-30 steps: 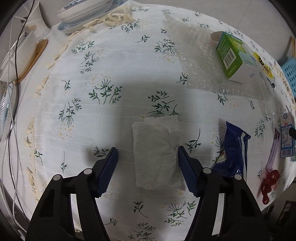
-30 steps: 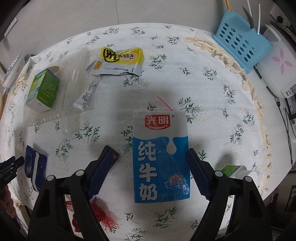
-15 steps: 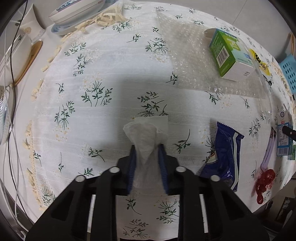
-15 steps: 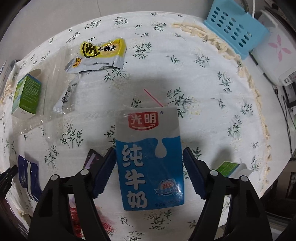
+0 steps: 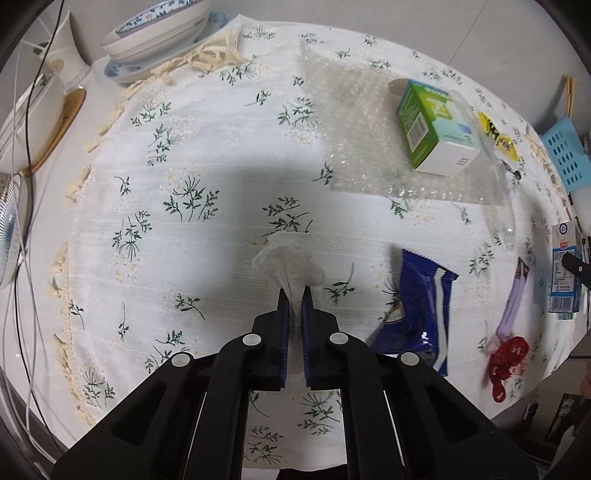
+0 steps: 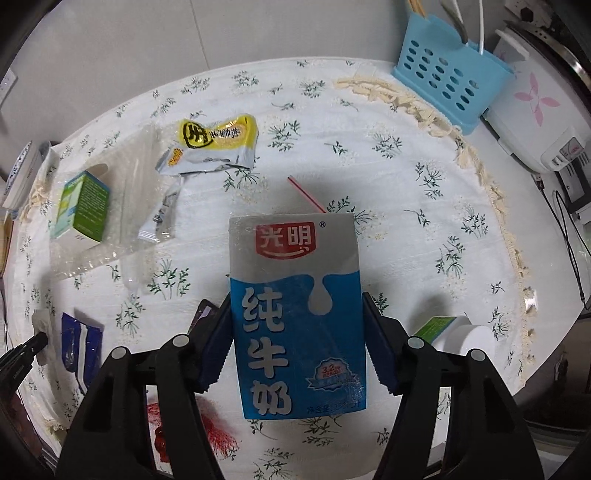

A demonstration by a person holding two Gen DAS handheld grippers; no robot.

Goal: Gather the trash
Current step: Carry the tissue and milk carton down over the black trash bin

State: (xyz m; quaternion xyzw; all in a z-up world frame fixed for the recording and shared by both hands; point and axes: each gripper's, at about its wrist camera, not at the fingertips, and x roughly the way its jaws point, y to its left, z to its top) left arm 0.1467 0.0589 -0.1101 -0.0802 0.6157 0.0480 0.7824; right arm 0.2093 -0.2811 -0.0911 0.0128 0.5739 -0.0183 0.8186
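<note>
In the left wrist view my left gripper point(image 5: 294, 295) is shut on a crumpled white tissue point(image 5: 290, 260), which bunches up beyond the blue pads just above the floral tablecloth point(image 5: 184, 177). In the right wrist view my right gripper point(image 6: 297, 314) is shut on a blue and grey milk carton point(image 6: 295, 295) with a red straw point(image 6: 306, 194); both pads press its sides and it hangs a little off the cloth. A blue wrapper point(image 5: 421, 314), a green box point(image 5: 432, 125) on bubble wrap point(image 5: 362, 147), and a yellow packet point(image 6: 218, 144) lie on the table.
A red net bag with a purple strip point(image 5: 508, 343) lies at the right edge. Bowls point(image 5: 155, 33) stand at the far left, with cables point(image 5: 22, 184) along the left side. A blue perforated basket point(image 6: 450, 74) and a white appliance point(image 6: 535, 110) stand at the far right.
My left jaws closed from wide open onto the flat tissue, bunching it and lifting it slightly. My right jaws closed onto the milk carton's sides and raised it off the cloth.
</note>
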